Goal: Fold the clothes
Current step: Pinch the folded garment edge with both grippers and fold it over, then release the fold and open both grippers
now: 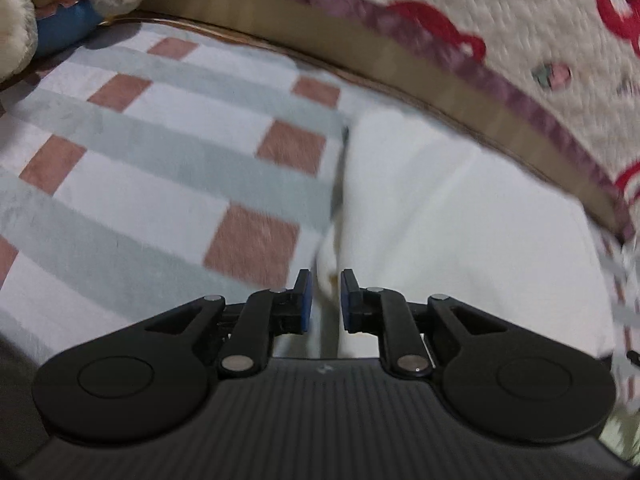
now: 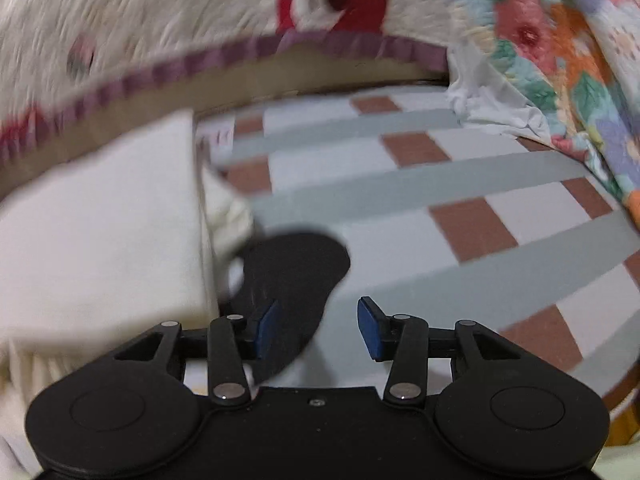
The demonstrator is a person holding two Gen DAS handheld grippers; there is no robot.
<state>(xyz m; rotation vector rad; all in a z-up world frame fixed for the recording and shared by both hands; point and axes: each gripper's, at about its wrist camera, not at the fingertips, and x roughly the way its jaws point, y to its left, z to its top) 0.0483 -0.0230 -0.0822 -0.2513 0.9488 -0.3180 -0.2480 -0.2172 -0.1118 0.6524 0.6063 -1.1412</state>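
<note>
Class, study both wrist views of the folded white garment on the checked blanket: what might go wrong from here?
1. The left gripper has cloth of the white garment between barely parted jaws; lifting away may drag the fold open.
2. The right gripper is open beside the garment's loose edge and may snag it.
3. Both views are blurred, so aiming is uncertain.

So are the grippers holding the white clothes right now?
No. The right gripper is open and empty. The left gripper has a narrow gap over the white garment's edge, pads not pinching it.
</note>
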